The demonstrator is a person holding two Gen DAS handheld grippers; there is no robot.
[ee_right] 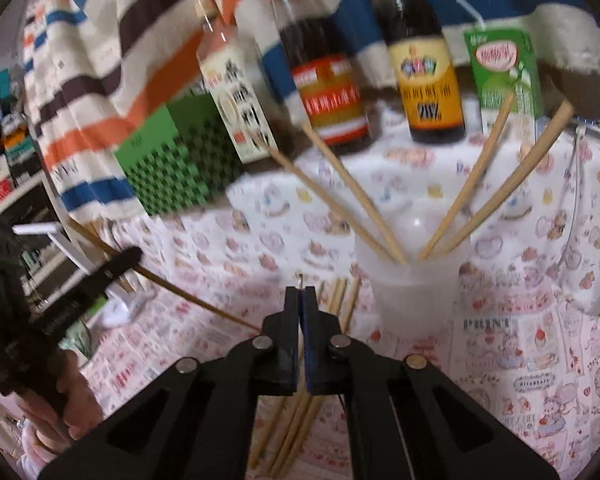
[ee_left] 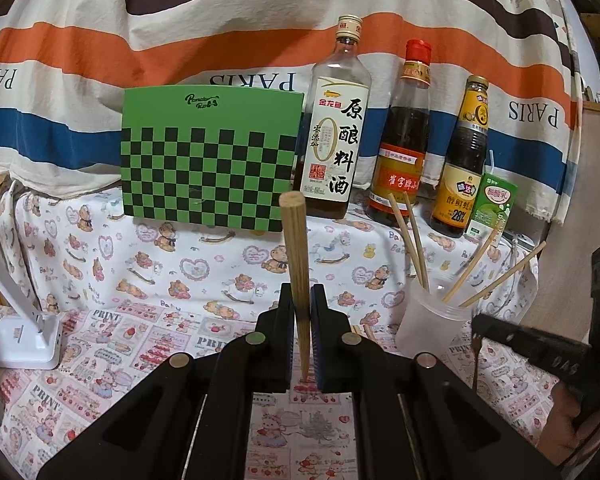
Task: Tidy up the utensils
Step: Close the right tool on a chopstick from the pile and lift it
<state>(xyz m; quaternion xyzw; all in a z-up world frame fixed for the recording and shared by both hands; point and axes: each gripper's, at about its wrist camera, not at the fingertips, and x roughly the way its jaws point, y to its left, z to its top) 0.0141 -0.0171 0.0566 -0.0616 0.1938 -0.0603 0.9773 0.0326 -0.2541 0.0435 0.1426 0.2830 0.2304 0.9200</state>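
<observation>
Left gripper (ee_left: 302,312) pinches an upright chopstick (ee_left: 296,248) above the tablecloth (ee_left: 140,280). Right gripper (ee_right: 301,300) is pressed together, empty, above loose chopsticks (ee_right: 300,412) beside a plastic cup (ee_right: 416,292) holding four.

The left tongs (ee_left: 303,300) squeeze 1 wooden chopstick (ee_left: 296,256) standing up; 4 more lean in a clear cup (ee_left: 432,320).

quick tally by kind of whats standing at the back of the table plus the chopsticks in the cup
Bottles: 3
Green drink carton: 1
Green checkered box: 1
Chopsticks in the cup: 4
Total: 9
</observation>
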